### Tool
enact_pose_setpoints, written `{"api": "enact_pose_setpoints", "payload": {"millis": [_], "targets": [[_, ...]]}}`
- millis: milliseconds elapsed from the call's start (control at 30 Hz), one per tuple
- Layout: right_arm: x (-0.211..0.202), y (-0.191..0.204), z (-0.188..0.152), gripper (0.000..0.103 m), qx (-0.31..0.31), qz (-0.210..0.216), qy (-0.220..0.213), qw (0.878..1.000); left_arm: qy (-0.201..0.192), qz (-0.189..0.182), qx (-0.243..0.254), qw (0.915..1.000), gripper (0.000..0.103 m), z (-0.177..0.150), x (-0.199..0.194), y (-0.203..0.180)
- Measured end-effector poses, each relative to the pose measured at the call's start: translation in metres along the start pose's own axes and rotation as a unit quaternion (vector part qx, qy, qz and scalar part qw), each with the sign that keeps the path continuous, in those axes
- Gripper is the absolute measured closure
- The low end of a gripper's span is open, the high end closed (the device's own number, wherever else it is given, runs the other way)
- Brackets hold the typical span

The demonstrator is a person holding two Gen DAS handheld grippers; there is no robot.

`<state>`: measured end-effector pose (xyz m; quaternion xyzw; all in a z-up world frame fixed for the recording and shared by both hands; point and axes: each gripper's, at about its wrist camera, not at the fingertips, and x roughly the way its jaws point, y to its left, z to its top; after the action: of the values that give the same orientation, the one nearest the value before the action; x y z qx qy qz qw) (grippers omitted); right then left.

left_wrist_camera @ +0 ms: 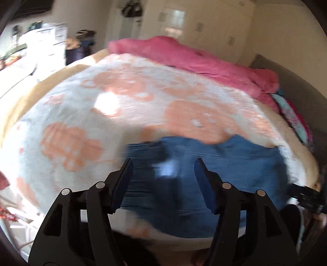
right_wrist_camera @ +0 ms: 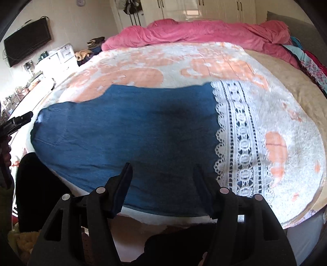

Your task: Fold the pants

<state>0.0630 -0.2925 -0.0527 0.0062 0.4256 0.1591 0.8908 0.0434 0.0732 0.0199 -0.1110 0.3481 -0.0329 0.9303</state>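
The blue denim pants [right_wrist_camera: 126, 126] lie spread flat on the near part of a bed, crosswise to both cameras, on a fluffy white blanket with peach-coloured shapes [right_wrist_camera: 143, 73]; a wide band of white lace trim [right_wrist_camera: 237, 131] finishes their right-hand end; the left gripper [left_wrist_camera: 163, 163] hangs over the pants' other end with its two black fingers [left_wrist_camera: 124, 174] spread and nothing between them, the denim lying below the gap; the right gripper [right_wrist_camera: 161, 166] hangs over the near edge of the pants just left of the lace, its fingers [right_wrist_camera: 122, 180] likewise spread and pinching nothing; whether any fingertip brushes the cloth I cannot tell.

Beyond the blanket a rumpled pink duvet [right_wrist_camera: 204, 32] runs along the far side of the bed; folded patterned clothes in turquoise and red [right_wrist_camera: 310, 67] sit at the far right; behind stand cream wardrobe doors [right_wrist_camera: 224, 8].

The right wrist view is sharp; it shows the lace, a beige sheet [right_wrist_camera: 290, 81] under the blanket at the right, a dark flat screen on the wall [right_wrist_camera: 26, 41] at the left, and the other gripper's black tip at its left edge; the left wrist view is smeared with blur; it shows a white chest of drawers [left_wrist_camera: 49, 43] at the left and the other gripper's tip at its right edge, but none of the lace.
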Motion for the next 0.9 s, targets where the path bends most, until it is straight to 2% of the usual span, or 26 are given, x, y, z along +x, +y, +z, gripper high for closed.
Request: {"api": "enact_pose_setpoints", "payload": {"millis": [67, 167, 233, 333, 400, 467, 600, 667, 733, 800, 900], "targets": [[0.001, 0.004, 0.004, 0.044, -0.009, -0.001, -0.002, 1.0, 0.019, -0.056, 0.046, 0.9972, 0.048, -0.001, 0.012, -0.045], [0.013, 0.009, 0.006, 0.044, -0.024, -0.022, 0.013, 0.999, 0.046, -0.092, 0.111, 0.9885, 0.048, -0.014, 0.04, -0.097], [0.027, 0.007, 0.0, 0.044, -0.027, -0.056, 0.051, 0.997, 0.071, -0.081, 0.159, 0.9814, 0.048, -0.032, 0.066, -0.126], [0.027, 0.009, -0.013, 0.044, -0.042, -0.065, 0.063, 0.995, 0.124, -0.064, 0.196, 0.9706, 0.047, -0.066, 0.094, -0.139], [0.025, 0.01, -0.02, 0.044, -0.049, -0.069, 0.07, 0.994, 0.115, -0.055, 0.216, 0.968, 0.043, -0.084, 0.092, -0.138], [0.024, 0.008, -0.027, 0.044, -0.05, -0.065, 0.07, 0.994, 0.122, -0.078, 0.21, 0.967, 0.039, -0.088, 0.088, -0.133], [0.019, 0.001, -0.028, 0.044, -0.03, -0.041, 0.062, 0.997, 0.14, -0.103, 0.172, 0.9696, 0.039, -0.071, 0.081, -0.122], [0.008, -0.002, -0.027, 0.044, -0.021, -0.021, 0.049, 0.998, 0.109, -0.112, 0.181, 0.9709, 0.039, -0.054, 0.064, -0.127], [-0.007, -0.004, -0.022, 0.044, -0.01, 0.006, 0.015, 1.0, 0.076, -0.116, 0.191, 0.9719, 0.038, -0.029, 0.055, -0.129], [-0.014, -0.004, -0.013, 0.044, -0.009, 0.012, -0.005, 1.0, 0.071, -0.131, 0.182, 0.972, 0.035, -0.004, 0.062, -0.129], [-0.007, -0.001, 0.005, 0.044, -0.015, 0.004, -0.014, 1.0, 0.095, -0.119, 0.177, 0.9723, 0.035, 0.035, 0.1, -0.132]]}}
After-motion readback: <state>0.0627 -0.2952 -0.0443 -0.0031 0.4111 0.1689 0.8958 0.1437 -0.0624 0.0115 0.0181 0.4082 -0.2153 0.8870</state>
